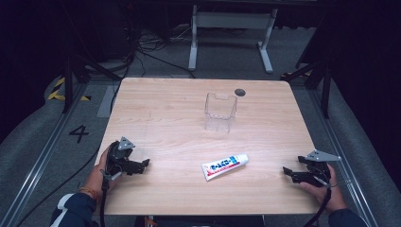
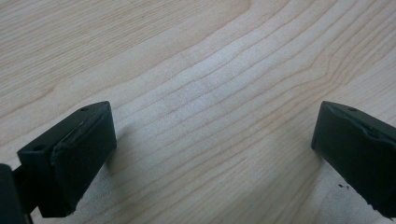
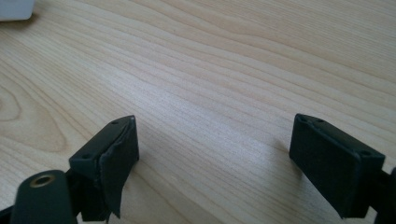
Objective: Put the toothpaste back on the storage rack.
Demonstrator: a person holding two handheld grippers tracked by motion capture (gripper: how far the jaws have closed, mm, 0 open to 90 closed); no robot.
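A white toothpaste tube (image 1: pixel 225 166) with blue and red print lies flat near the front middle of the wooden table (image 1: pixel 165 118). Behind it stands a clear plastic container (image 1: pixel 220 112), upright, with nothing inside. My left gripper (image 1: pixel 143 165) rests low at the front left of the table, open, its jaws wide apart over bare wood (image 2: pixel 210 126). At the front right my right gripper (image 1: pixel 287 172) is also open over bare wood (image 3: pixel 210 135), pointing toward the tube. A white cap end of the tube (image 3: pixel 16 9) shows at the top left of the right gripper view.
A dark round grommet hole (image 1: pixel 240 92) sits near the table's back edge. Beyond the table are a white desk frame (image 1: pixel 231 28), cables on grey carpet and a floor marking "4" (image 1: pixel 78 133). Metal rails run along both sides.
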